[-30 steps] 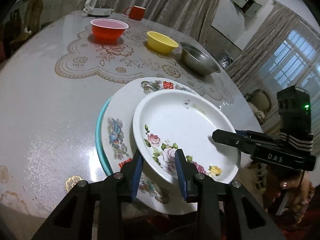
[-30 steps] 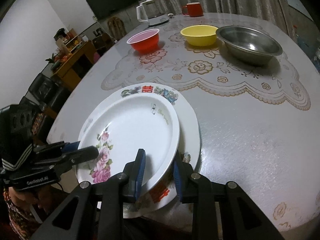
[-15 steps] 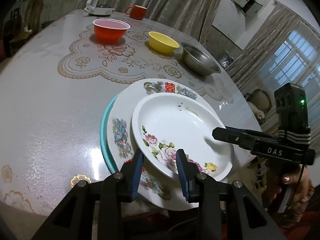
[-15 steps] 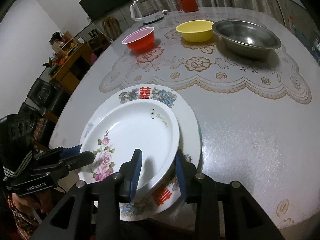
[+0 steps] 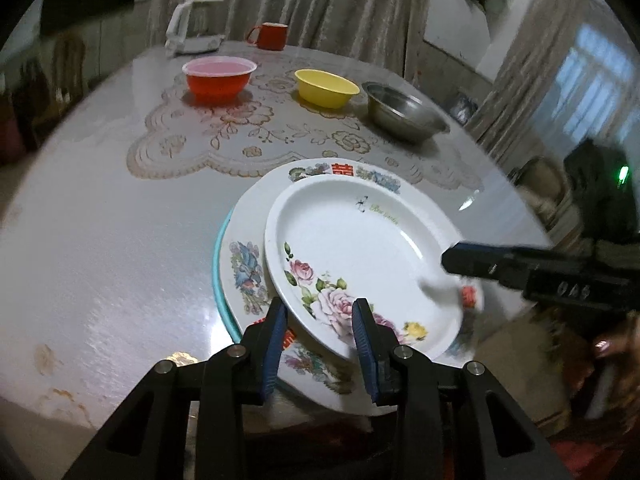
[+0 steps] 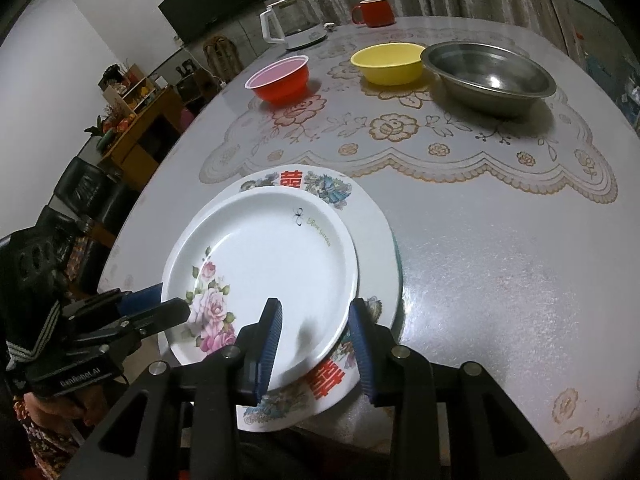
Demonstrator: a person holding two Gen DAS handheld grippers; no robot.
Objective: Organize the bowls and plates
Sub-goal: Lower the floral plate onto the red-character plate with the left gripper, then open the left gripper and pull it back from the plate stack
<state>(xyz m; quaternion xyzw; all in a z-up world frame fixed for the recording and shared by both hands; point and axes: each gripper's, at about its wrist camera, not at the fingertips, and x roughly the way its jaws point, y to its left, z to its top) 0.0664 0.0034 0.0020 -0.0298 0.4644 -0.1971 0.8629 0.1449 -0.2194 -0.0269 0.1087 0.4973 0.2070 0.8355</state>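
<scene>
1. Rose plate (image 6: 264, 276) sits on top of the bigger red-character plate (image 6: 376, 248), w/ a teal-rimmed plate (image 5: 218, 252) at the bottom of the stack. Stack lies at the near edge of the desk (image 6: 500, 280), abt 6 o'clock from the lace mat (image 6: 400, 132).
2. Left gripper (image 5: 320, 332): fingers straddle the rose plate's near rim, one under, one over. Gap looks narrow, but I can't tell if they pinch or only bracket it.
3. Right gripper (image 6: 316, 336): same setup on the other side of the rim, fingers abt a rim's thickness apart; contact can't be confirmed either.
4. Why two grippers: prob. to keep a wide, shallow plate level and centred on the stack; one-sided hold would tip it.
5. Plate looks slightly off-centre, shifted toward 7 o'clock in the right wrist view.
6. Bowls not yet stacked: red bowl (image 6: 280, 80), yellow bowl (image 6: 388, 62), steel bowl (image 6: 488, 74) stand in a row at 12 o'clock, apart from each other. Likely next job.
7. Kettle (image 6: 288, 24) and red mug (image 6: 372, 12) stand beyond, at the far edge.
</scene>
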